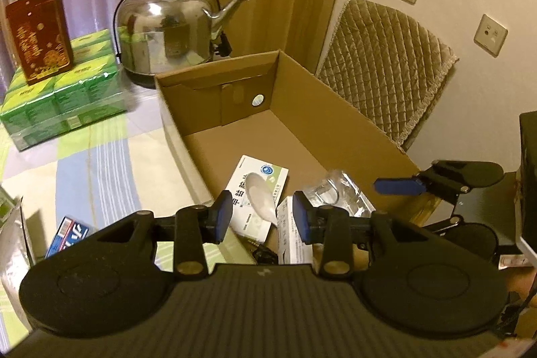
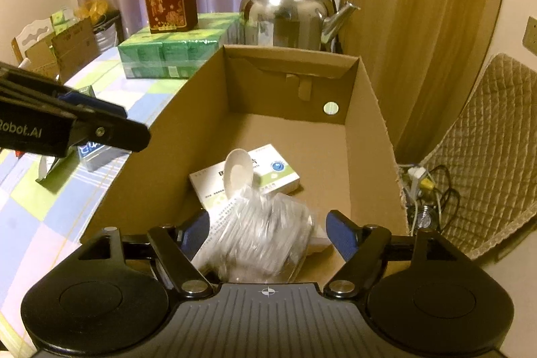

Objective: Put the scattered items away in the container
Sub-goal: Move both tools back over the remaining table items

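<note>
The cardboard box [image 2: 201, 109] already held a white medicine carton [image 2: 268, 171], a pale spoon [image 2: 236, 171] lying on it and a clear plastic packet [image 2: 265, 235]. My right gripper [image 2: 268, 232] stood spread over that packet, pads clear of it, so I judged it dropped. My left gripper [image 1: 262, 212] was narrowed with nothing pinched. A blue packet [image 1: 67, 232] and a few other bits remained on the checked tablecloth [image 1: 110, 163]. The box's far half was bare, but its left wall rose between cloth and floor.
</note>
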{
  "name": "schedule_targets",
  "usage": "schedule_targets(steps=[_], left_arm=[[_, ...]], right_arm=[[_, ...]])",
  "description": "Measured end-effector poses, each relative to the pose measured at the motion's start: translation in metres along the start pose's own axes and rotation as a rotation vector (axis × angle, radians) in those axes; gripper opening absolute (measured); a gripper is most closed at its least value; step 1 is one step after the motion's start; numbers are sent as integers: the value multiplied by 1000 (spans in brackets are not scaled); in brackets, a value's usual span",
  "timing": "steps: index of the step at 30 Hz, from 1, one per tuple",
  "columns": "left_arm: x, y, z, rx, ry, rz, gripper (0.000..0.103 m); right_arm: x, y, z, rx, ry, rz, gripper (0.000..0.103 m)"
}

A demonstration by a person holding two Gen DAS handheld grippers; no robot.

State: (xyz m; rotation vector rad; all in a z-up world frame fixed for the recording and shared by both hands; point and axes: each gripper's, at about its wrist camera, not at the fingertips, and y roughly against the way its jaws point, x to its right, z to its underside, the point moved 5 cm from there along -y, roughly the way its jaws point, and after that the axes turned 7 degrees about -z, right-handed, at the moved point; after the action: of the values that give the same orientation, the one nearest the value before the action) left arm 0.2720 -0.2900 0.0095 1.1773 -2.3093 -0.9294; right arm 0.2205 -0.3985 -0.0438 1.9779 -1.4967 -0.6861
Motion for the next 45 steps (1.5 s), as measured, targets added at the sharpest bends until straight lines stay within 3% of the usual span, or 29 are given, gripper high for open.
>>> schedule_targets(steps=[16, 19, 21, 25, 27, 33, 45], left_arm=[[-34, 68, 52, 26, 104, -51, 42], [-45, 87, 69, 30, 134, -76, 48], [-54, 100, 84, 32, 147, -104, 58], [-77, 124, 113, 23, 193, -159, 63], [-89, 134, 129, 19, 207, -193, 73], [-134, 159, 170, -6, 282, -282, 88], [-205, 199, 216, -20, 347, -413, 99]], right_arm=[[-51, 74, 8, 165, -64, 3, 86], [-72, 87, 14, 190, -66, -27, 89], [-88, 93, 19, 196, -66, -48, 91], [-117, 99, 27, 190, -55, -94, 93], [-131, 99, 32, 179, -41, -116, 94], [-169, 88, 44, 126, -2, -175, 95], [-224, 52, 35, 69, 84, -252, 100]])
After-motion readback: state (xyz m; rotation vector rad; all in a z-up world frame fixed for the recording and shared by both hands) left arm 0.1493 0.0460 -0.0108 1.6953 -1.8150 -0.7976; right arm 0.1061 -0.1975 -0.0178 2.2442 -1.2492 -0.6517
